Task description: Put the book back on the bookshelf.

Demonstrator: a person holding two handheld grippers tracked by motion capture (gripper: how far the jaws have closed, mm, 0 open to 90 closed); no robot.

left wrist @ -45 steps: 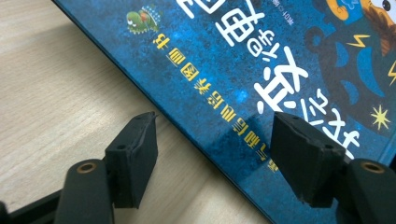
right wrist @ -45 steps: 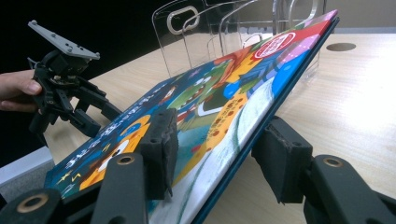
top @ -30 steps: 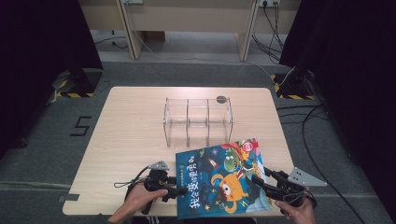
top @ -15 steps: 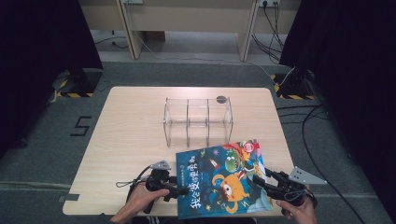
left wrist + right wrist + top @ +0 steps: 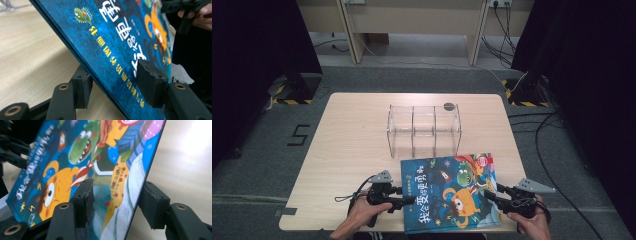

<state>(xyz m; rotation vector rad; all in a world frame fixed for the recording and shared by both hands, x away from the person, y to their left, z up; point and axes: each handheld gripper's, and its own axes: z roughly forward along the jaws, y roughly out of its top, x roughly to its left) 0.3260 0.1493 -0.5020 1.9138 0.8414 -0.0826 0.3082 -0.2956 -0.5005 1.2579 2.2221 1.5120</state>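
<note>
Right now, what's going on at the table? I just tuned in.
A person is working a gripper in each hand on a children's picture book at the near edge of the wooden table. The left gripper straddles the book's left edge, the right gripper its right edge, one jaw above the cover and one below. The jaws are not visibly clamped. In the gripper views the book looks tilted off the tabletop. A clear three-compartment organizer stands empty just behind it.
</note>
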